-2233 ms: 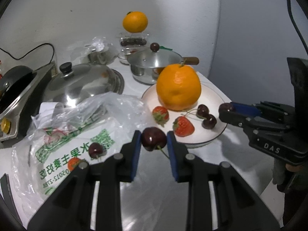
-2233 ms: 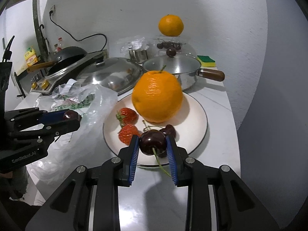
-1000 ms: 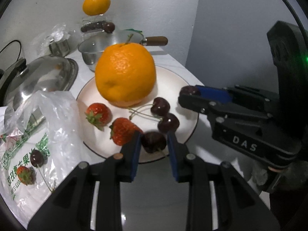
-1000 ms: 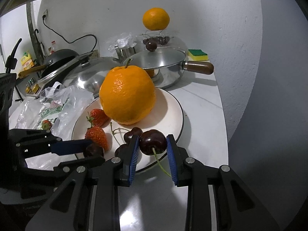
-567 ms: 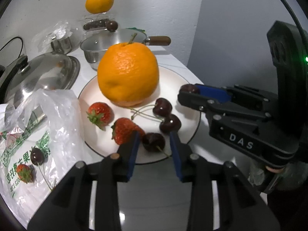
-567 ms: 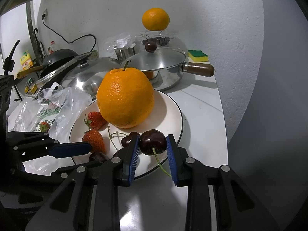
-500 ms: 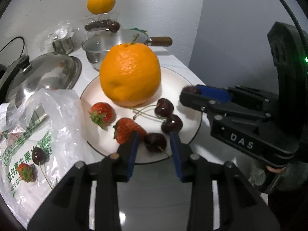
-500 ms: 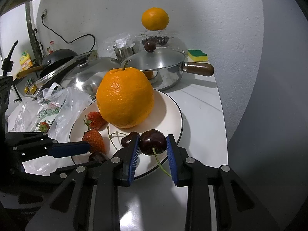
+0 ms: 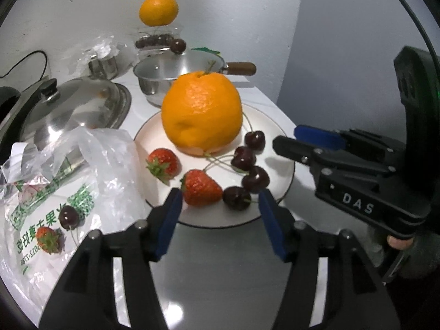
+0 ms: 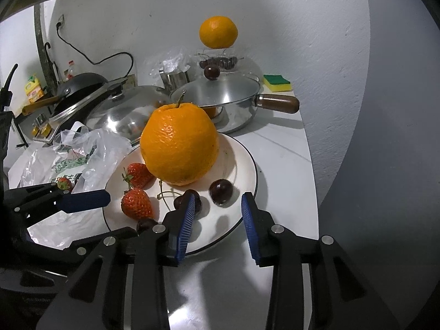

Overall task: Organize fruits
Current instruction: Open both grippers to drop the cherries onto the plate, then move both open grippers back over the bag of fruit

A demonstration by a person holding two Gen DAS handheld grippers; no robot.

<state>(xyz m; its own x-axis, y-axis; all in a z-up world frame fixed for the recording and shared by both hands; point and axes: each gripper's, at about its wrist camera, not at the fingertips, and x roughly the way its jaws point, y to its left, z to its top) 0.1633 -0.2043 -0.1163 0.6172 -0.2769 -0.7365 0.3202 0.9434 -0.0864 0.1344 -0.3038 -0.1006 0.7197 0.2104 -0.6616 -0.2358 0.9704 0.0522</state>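
Note:
A white plate [image 9: 283, 148] holds a large orange [image 9: 202, 112], two strawberries and several dark cherries. My left gripper [image 9: 220, 203] hangs over the plate's near rim with its jaws opening. One cherry [image 9: 236, 198] and a strawberry [image 9: 200, 184] lie between the jaws, touching neither pad. My right gripper [image 10: 218, 206] reaches over the plate's right side, its jaws also opening. A cherry [image 10: 220, 191] rests on the plate [image 10: 244, 165] between its pads, untouched. In the left wrist view the right gripper [image 9: 287, 137] comes in from the right.
A clear plastic bag [image 9: 82, 165] with a cherry [image 9: 68, 217] and a strawberry [image 9: 48, 238] lies left of the plate. Behind stand a lidded saucepan [image 9: 176, 74], a domed steel lid [image 9: 74, 104] and a small orange [image 9: 158, 9] on a clear box. The counter ends just right of the plate.
Both grippers have opened and let go of their cherries, which now lie on the plate. The left jaws have spread much wider than the right.

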